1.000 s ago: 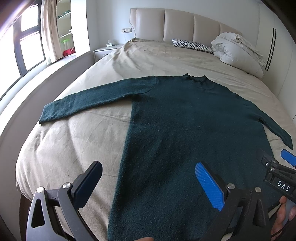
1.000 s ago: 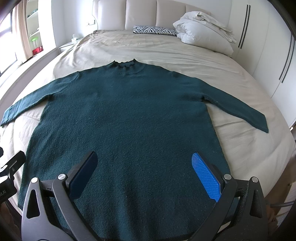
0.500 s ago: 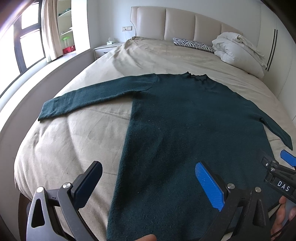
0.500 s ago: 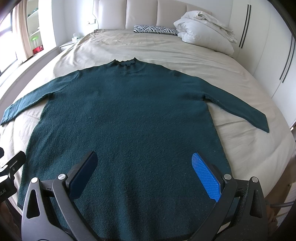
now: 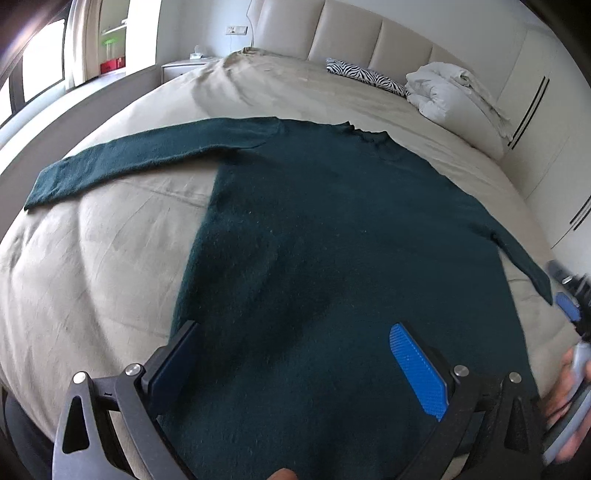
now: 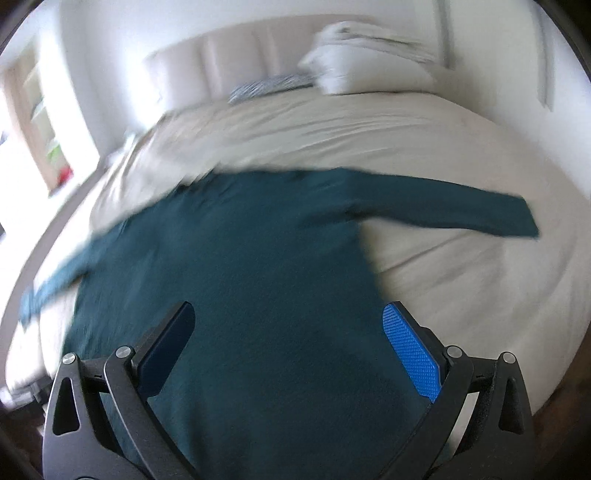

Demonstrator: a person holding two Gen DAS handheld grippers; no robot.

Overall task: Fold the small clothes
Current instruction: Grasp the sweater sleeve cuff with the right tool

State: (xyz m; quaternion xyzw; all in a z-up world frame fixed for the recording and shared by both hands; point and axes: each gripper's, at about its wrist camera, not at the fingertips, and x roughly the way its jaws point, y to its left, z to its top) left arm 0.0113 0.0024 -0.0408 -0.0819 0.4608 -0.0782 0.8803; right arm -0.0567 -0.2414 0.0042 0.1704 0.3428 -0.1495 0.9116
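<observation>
A dark green long-sleeved sweater [image 5: 332, 229] lies flat, front down or up I cannot tell, on the beige bed, sleeves spread out to both sides. It also shows, blurred, in the right wrist view [image 6: 240, 266]. My left gripper [image 5: 295, 354] is open and empty above the sweater's lower part, near its left edge. My right gripper [image 6: 288, 339] is open and empty above the lower right part; its tip [image 5: 569, 306] shows at the right edge of the left wrist view.
The beige bed sheet [image 5: 92, 266] reaches a padded headboard [image 5: 347, 33]. A zebra-print pillow [image 5: 362, 74] and a white folded duvet [image 5: 454, 92] lie at the head. A nightstand [image 5: 181, 66] and window stand at far left.
The right gripper has swung quickly toward the right, blurring its view, so the sweater's right sleeve now sits higher and nearer centre. The left gripper has moved forward and lower over the sweater.
</observation>
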